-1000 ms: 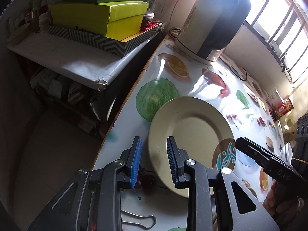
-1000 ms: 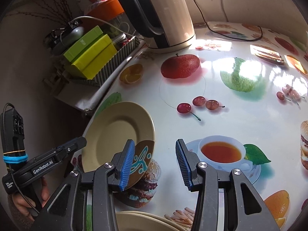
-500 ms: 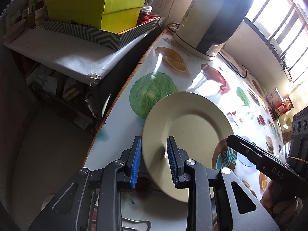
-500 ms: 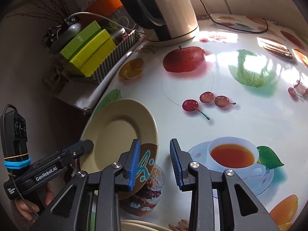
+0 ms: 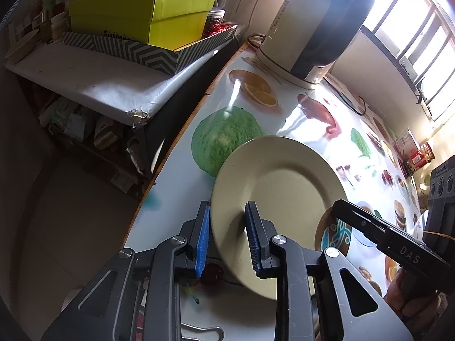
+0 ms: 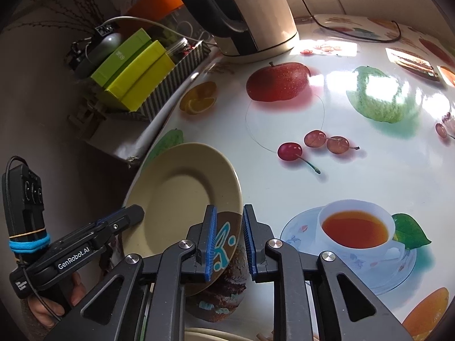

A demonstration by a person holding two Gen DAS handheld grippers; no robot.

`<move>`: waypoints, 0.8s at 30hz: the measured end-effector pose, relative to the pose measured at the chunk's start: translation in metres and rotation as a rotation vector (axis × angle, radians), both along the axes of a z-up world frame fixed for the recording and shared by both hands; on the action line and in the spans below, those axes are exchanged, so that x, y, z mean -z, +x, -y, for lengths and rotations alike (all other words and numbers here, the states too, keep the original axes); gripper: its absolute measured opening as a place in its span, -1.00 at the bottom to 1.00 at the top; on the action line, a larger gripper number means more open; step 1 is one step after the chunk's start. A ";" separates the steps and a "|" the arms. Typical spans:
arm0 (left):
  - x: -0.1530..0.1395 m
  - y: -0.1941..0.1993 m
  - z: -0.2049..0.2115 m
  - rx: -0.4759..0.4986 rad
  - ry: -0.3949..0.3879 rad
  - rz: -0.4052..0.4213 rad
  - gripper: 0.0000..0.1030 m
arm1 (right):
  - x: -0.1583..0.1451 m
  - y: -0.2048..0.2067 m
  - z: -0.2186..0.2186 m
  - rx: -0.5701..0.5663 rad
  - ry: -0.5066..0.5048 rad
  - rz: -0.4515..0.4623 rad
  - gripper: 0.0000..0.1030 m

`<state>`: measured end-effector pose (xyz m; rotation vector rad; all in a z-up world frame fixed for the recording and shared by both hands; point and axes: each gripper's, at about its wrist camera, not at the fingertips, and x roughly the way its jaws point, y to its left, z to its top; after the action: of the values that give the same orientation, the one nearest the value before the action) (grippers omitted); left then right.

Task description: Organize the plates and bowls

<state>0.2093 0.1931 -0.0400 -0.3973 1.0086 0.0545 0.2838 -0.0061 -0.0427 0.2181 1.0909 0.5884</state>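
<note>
A beige plate (image 5: 280,196) with a brown patch and teal marks on its rim is held tilted above the fruit-print table (image 5: 182,199). My left gripper (image 5: 227,237) has its blue pads on either side of the plate's near rim, closed on it. In the right wrist view the same plate (image 6: 182,199) shows, and my right gripper (image 6: 229,241) grips its patterned rim (image 6: 224,241) between narrow jaws. The rim of another beige plate (image 6: 207,334) shows at the bottom edge.
A cream and black kettle (image 5: 315,25) stands at the table's far end with a cable (image 6: 355,25). Green boxes (image 5: 142,14) in a striped tray sit on a side shelf (image 5: 93,85) left of the table edge. A binder clip (image 5: 204,332) lies near me.
Both grippers have narrowed onto the plate's rim, left on the near edge, right on the patterned edge. The plate has lifted and tilted off the table.
</note>
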 end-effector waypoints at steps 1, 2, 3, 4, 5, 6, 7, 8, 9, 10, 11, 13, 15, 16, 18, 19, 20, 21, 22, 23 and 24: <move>0.000 0.000 0.000 -0.002 -0.001 0.000 -0.51 | 0.000 0.000 0.000 0.001 0.001 -0.001 -0.64; 0.000 0.000 0.000 -0.003 0.001 0.001 -0.51 | 0.000 0.000 0.000 0.003 0.003 -0.001 -0.64; -0.001 0.000 0.001 -0.004 0.005 0.002 -0.51 | 0.000 0.000 0.000 0.003 0.003 -0.001 -0.65; -0.001 -0.001 0.001 -0.005 0.006 0.002 -0.51 | 0.000 0.000 0.000 0.005 0.004 -0.003 -0.65; -0.001 -0.001 0.001 -0.007 0.006 0.003 -0.52 | 0.000 0.000 0.000 0.007 0.006 -0.004 -0.65; -0.001 -0.001 0.002 -0.008 0.007 0.003 -0.52 | 0.000 0.000 0.001 0.011 0.008 -0.005 -0.65; -0.001 -0.001 0.002 -0.009 0.007 0.004 -0.52 | 0.000 0.000 0.000 0.013 0.008 -0.004 -0.65; -0.002 -0.002 0.002 -0.011 0.007 0.006 -0.52 | 0.000 0.000 0.001 0.015 0.008 -0.004 -0.65; -0.003 -0.002 0.002 -0.011 0.010 0.009 -0.52 | 0.000 0.000 0.001 0.017 0.009 -0.006 -0.65; -0.004 -0.002 0.003 -0.010 0.014 0.010 -0.52 | 0.000 0.000 0.000 0.020 0.008 -0.007 -0.65; -0.004 -0.003 0.003 -0.011 0.015 0.011 -0.52 | 0.000 0.000 0.000 0.021 0.006 -0.007 -0.65; -0.005 -0.004 0.003 -0.012 0.014 0.011 -0.53 | -0.002 -0.001 0.000 0.021 -0.001 0.001 -0.65; -0.007 -0.005 0.004 -0.013 0.016 0.014 -0.53 | -0.003 -0.003 0.001 0.027 0.005 0.001 -0.65; -0.008 -0.005 0.005 -0.010 0.021 0.015 -0.53 | -0.003 -0.003 0.002 0.029 0.007 -0.001 -0.65; -0.009 -0.006 0.006 -0.010 0.019 0.016 -0.53 | -0.004 -0.004 0.004 0.033 0.013 -0.001 -0.65; -0.009 -0.007 0.006 -0.009 0.017 0.016 -0.53 | -0.004 -0.005 0.004 0.033 0.014 0.000 -0.65; -0.010 -0.007 0.006 -0.009 0.016 0.017 -0.53 | -0.005 -0.006 0.005 0.035 0.017 0.001 -0.66; -0.011 -0.008 0.007 -0.008 0.018 0.018 -0.53 | -0.006 -0.007 0.006 0.038 0.021 0.002 -0.66; -0.013 -0.009 0.008 -0.007 0.020 0.020 -0.53 | -0.007 -0.008 0.007 0.038 0.024 0.002 -0.66; -0.014 -0.010 0.009 -0.007 0.020 0.024 -0.53 | -0.008 -0.009 0.008 0.040 0.026 0.003 -0.66; -0.016 -0.011 0.010 -0.006 0.022 0.029 -0.53 | -0.009 -0.010 0.009 0.042 0.027 0.005 -0.66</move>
<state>0.1979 0.1835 -0.0243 -0.3800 0.9778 0.0653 0.2741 -0.0147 -0.0335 0.2622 1.0712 0.5664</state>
